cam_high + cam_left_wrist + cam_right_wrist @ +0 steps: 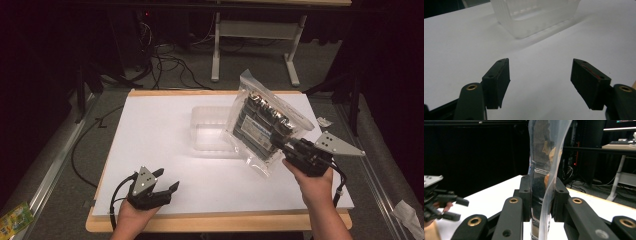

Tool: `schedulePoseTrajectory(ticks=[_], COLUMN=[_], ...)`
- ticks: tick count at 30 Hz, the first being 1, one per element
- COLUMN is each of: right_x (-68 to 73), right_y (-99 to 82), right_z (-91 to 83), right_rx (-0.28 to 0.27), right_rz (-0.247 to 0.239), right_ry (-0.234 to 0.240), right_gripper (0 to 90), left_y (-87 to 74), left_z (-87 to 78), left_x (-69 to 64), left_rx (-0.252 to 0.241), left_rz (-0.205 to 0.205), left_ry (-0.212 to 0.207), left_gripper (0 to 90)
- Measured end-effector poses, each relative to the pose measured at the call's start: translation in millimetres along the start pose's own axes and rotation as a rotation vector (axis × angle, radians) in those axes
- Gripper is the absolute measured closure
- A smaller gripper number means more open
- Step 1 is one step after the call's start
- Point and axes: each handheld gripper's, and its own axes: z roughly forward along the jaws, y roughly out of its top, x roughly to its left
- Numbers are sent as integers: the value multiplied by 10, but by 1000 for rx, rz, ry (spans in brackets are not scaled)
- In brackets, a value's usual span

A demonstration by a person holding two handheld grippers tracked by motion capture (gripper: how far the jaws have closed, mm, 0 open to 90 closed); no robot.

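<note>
Clamped on the lower edge of a clear bag [260, 127], the jaws of the right gripper [280, 145] pinch the plastic between their 2 black pads, as the right gripper view shows with the bag [544, 170] rising straight up out of the grip. That bag holds a dark block of batteries [257, 120] packed side by side, and it hangs tilted in the air above the right half of the white board [150, 130], its top corner leaning toward the far edge. Its lower left part overlaps a clear plastic tray [207, 127] in the high view; whether the 2 touch cannot be told. The tray sits on the board near the middle, toward the far side, and in the left gripper view it stands ahead of the jaws as a ribbed translucent tray [534, 17]. Jaws of the left gripper [165, 187] stand wide apart with nothing between them, above bare white board [539, 75] near the front left corner, well apart from the bag. Each gripper is held by a hand coming in from the near edge, the right hand [315, 187] under its gripper, the left hand [132, 215] low at the board's front. A small white scrap [322, 121] lies just off the board's right edge.
</note>
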Motion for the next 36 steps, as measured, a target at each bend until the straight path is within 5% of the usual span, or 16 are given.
schedulePoseTrajectory(ticks=[12, 36], right_x=[-164, -168], right_y=[280, 291], right_z=[428, 1222], right_rx=[25, 78], right_rz=[-26, -55], right_ry=[-34, -40], right_gripper=[759, 760], left_y=[4, 11], left_z=[14, 40], left_x=[17, 28], left_rx=[4, 6], left_rz=[-1, -1], left_ry=[1, -5], left_gripper=[325, 331])
